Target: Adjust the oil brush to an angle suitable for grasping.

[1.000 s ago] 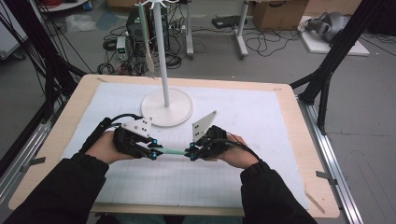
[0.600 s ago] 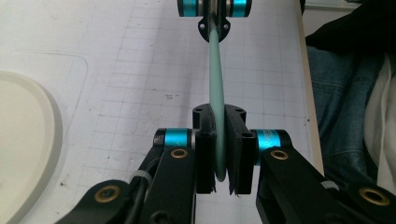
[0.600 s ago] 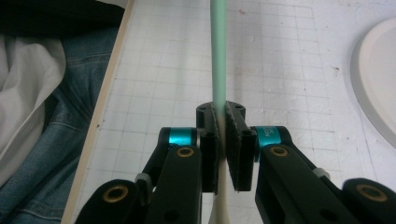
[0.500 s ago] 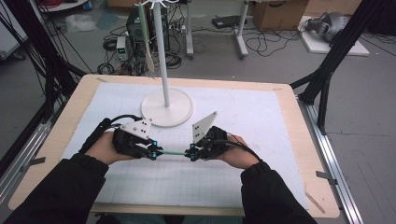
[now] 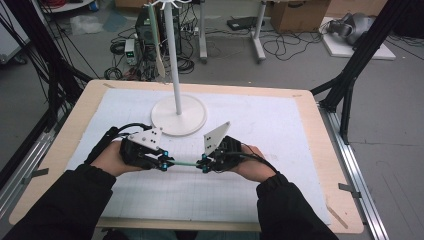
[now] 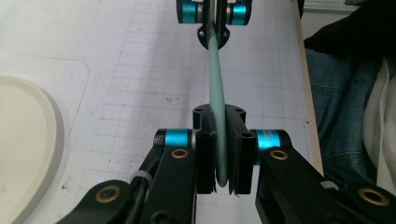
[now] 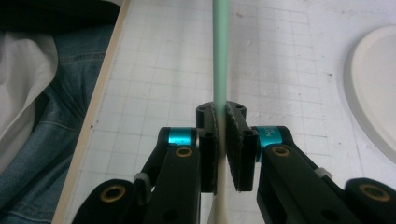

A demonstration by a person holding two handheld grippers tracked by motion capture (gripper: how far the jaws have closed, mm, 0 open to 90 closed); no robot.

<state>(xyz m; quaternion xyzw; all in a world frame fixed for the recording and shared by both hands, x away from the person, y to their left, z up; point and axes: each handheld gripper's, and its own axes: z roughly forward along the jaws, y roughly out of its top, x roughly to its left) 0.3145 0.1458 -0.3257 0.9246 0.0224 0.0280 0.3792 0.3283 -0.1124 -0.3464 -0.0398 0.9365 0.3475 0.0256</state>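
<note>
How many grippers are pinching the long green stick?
2: the left gripper pinches one end of the thin pale-green stick, the right gripper the other, above the white gridded mat.

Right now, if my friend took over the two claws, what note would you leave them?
Left claw: shut on one end of the thin pale-green flat stick; its jaws have just been closing.
Right claw: shut on the other end.
The stick hangs level between both claws above the white gridded mat, in front of the white round-based pole stand.
Done: stick picked up and held by both ends.
Left: probably hand it to one claw and set it where it belongs.
</note>
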